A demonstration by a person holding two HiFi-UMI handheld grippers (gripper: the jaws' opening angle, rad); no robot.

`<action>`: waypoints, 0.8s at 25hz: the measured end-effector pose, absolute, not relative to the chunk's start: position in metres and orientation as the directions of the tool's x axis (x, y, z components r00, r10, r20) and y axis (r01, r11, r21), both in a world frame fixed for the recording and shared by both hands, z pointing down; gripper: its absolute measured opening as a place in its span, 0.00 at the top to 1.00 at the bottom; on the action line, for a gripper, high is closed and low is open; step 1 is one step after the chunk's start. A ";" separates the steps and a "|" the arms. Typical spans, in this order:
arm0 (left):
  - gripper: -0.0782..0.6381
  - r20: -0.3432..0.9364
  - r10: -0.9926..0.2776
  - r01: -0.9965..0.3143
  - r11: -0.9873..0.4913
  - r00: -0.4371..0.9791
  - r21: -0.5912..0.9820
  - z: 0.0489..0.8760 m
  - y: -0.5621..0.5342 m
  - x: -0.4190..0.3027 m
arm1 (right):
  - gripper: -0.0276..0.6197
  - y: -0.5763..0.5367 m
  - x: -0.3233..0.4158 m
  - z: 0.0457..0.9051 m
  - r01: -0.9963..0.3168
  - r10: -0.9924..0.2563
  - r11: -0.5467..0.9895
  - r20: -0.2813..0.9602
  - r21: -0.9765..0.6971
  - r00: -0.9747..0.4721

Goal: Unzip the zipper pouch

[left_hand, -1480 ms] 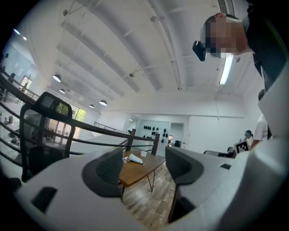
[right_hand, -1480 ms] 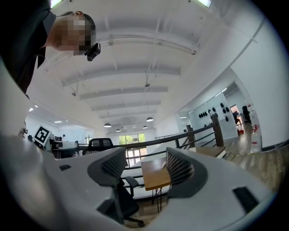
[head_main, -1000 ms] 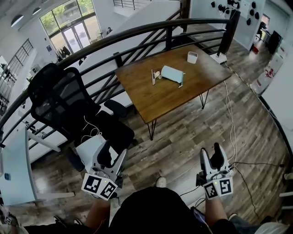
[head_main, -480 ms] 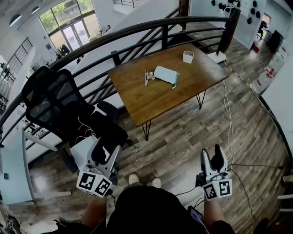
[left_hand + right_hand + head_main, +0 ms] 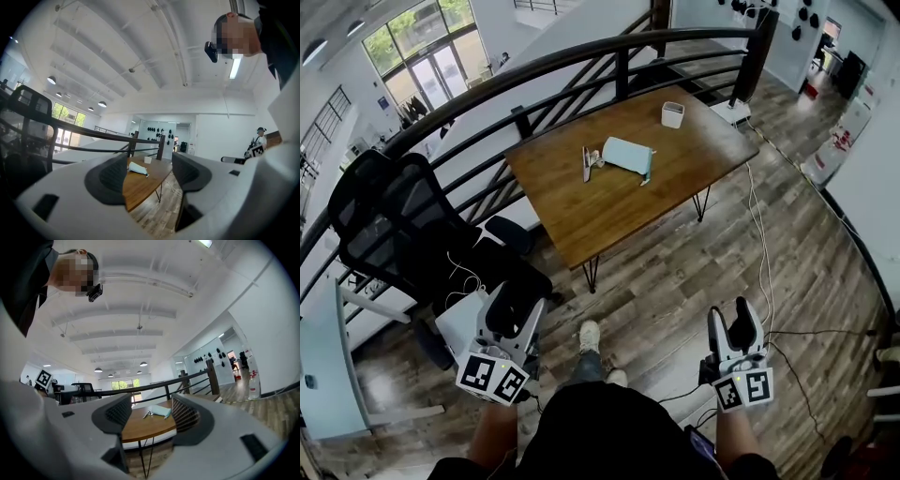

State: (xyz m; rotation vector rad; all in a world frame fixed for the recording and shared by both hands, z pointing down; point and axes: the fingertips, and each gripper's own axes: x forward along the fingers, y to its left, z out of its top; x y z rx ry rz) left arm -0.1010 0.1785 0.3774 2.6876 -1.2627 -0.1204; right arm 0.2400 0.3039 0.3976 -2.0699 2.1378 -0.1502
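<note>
floor (image 5: 675, 281) wood plank | table (image 5: 609, 206) wooden | railing (image 5: 751, 56) black | chair (image 5: 380, 211) black mesh

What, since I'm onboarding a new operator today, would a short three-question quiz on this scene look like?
1. Fill in: the left gripper and right gripper both have jaws ____, holding nothing.
2. The zipper pouch lies on: A the wooden table; B a sofa; C a shelf.
3. True or false: one gripper touches the pouch.
Key: 1 apart; 2 A; 3 false.
</note>
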 end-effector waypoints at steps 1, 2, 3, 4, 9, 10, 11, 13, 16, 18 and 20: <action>0.48 -0.006 -0.765 -0.751 -0.633 0.644 0.188 0.377 0.171 -0.099 | 0.58 0.300 0.241 0.396 -0.983 -0.999 0.028 -0.049 -0.179 -0.020; 0.48 -0.011 -0.761 -0.747 -0.638 0.648 0.188 0.377 0.164 -0.097 | 0.58 0.295 0.242 0.394 -0.984 -0.999 0.022 -0.051 -0.174 -0.014; 0.48 -0.015 -0.758 -0.742 -0.643 0.652 0.188 0.377 0.156 -0.096 | 0.59 0.289 0.243 0.392 -0.985 -0.999 0.018 -0.052 -0.169 -0.009; 0.48 -0.019 -0.754 -0.738 -0.648 0.657 0.188 0.376 0.148 -0.094 | 0.59 0.282 0.243 0.390 -0.986 -0.999 0.014 -0.054 -0.165 -0.006; 0.48 -0.028 -0.738 -0.721 -0.666 0.674 0.191 0.376 0.106 -0.087 | 0.59 0.244 0.244 0.382 -0.990 -0.998 0.004 -0.062 -0.142 0.005; 0.48 -0.031 -0.738 -0.720 -0.666 0.674 0.192 0.377 0.097 -0.086 | 0.59 0.236 0.244 0.382 -0.991 -0.998 0.005 -0.062 -0.136 0.004; 0.48 -0.032 -0.738 -0.720 -0.667 0.674 0.194 0.378 0.088 -0.085 | 0.59 0.227 0.245 0.382 -0.991 -0.998 0.005 -0.059 -0.132 0.003; 0.48 -0.034 -0.738 -0.719 -0.666 0.674 0.197 0.379 0.072 -0.085 | 0.59 0.210 0.245 0.383 -0.992 -0.999 0.005 -0.053 -0.129 0.002; 0.48 -0.033 -0.740 -0.721 -0.663 0.672 0.203 0.381 0.048 -0.086 | 0.59 0.183 0.245 0.382 -0.992 -0.999 0.012 -0.048 -0.123 -0.006; 0.48 -0.028 -0.743 -0.723 -0.659 0.669 0.206 0.382 0.032 -0.087 | 0.59 0.165 0.243 0.380 -0.992 -0.999 0.019 -0.050 -0.121 -0.013; 0.48 -0.023 -0.745 -0.725 -0.656 0.667 0.209 0.385 0.018 -0.087 | 0.59 0.148 0.240 0.379 -0.992 -0.998 0.027 -0.054 -0.125 -0.021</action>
